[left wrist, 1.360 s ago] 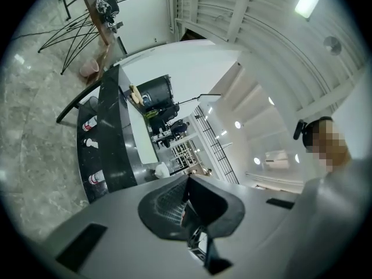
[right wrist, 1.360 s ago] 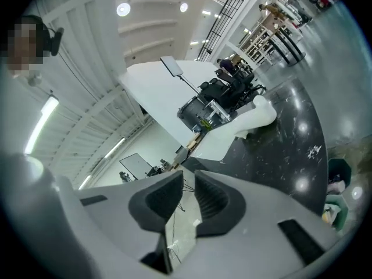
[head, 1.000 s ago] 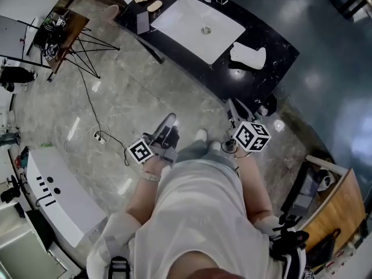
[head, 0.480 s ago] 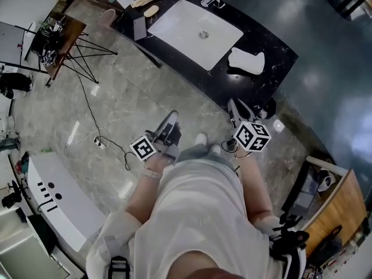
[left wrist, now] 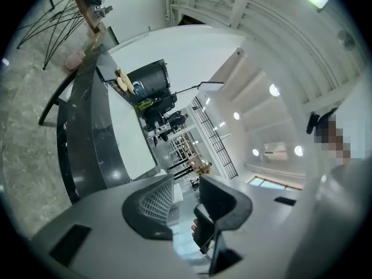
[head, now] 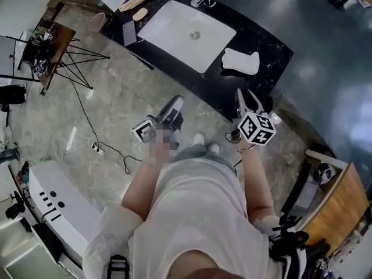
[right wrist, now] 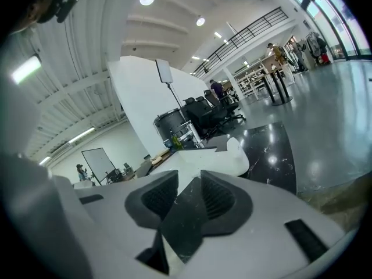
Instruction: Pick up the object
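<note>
Glossy black counter [head: 273, 51], speckled like stone, one white rectangular sink [head: 186, 34]. One white boot-shaped object [head: 241, 61] lies flat at the sink's 3 o'clock; its material is unclear. Two tools, left gripper [head: 173, 104] and right gripper [head: 247, 96]: dark ribbed pads [right wrist: 158, 195], jaws opening, nothing between them.

White object [head: 241, 61], black veined counter [head: 274, 40]

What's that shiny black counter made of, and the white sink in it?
The counter looks like polished black stone, maybe marble: it is glossy, with faint white veins. The sink looks like smooth white ceramic, though it might be resin.
</note>
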`<state>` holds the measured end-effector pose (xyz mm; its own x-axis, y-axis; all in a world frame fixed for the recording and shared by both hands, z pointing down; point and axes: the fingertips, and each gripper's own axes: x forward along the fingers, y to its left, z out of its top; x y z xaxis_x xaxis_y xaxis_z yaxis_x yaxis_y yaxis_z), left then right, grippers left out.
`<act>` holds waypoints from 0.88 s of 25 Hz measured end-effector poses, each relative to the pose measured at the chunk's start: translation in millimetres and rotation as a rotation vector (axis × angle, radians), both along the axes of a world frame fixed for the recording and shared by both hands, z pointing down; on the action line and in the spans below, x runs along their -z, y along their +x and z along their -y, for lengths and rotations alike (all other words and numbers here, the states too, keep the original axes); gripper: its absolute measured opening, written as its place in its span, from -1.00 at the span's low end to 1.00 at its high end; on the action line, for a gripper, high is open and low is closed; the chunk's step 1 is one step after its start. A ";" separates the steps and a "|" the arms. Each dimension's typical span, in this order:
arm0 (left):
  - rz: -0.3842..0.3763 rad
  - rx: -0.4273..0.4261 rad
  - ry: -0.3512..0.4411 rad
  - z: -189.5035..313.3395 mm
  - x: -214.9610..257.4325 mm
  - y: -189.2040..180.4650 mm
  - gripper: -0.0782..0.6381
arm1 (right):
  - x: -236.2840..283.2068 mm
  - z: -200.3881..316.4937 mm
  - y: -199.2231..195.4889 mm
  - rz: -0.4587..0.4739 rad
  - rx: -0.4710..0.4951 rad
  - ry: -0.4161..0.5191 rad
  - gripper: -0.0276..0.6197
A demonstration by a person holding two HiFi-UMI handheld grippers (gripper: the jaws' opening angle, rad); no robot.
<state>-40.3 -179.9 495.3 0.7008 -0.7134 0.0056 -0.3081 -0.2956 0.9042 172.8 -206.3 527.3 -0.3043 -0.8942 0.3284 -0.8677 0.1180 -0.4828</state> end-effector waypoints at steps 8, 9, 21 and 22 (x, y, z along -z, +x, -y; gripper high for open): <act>0.091 -0.087 0.041 60.7 -5.8 38.9 -0.27 | -3.6 31.6 41.2 -0.080 -0.091 -0.014 -0.29; 0.089 -0.099 0.039 67.4 -7.5 44.6 -0.24 | -4.5 35.8 46.3 -0.091 -0.104 -0.017 -0.27; 0.179 -0.218 -0.003 140.5 -57.5 115.0 -0.04 | -39.7 82.0 96.6 -0.146 -0.204 -0.096 -0.16; 0.179 -0.223 -0.005 147.1 -60.8 120.7 -0.03 | -40.8 86.7 97.1 -0.138 -0.204 -0.097 -0.16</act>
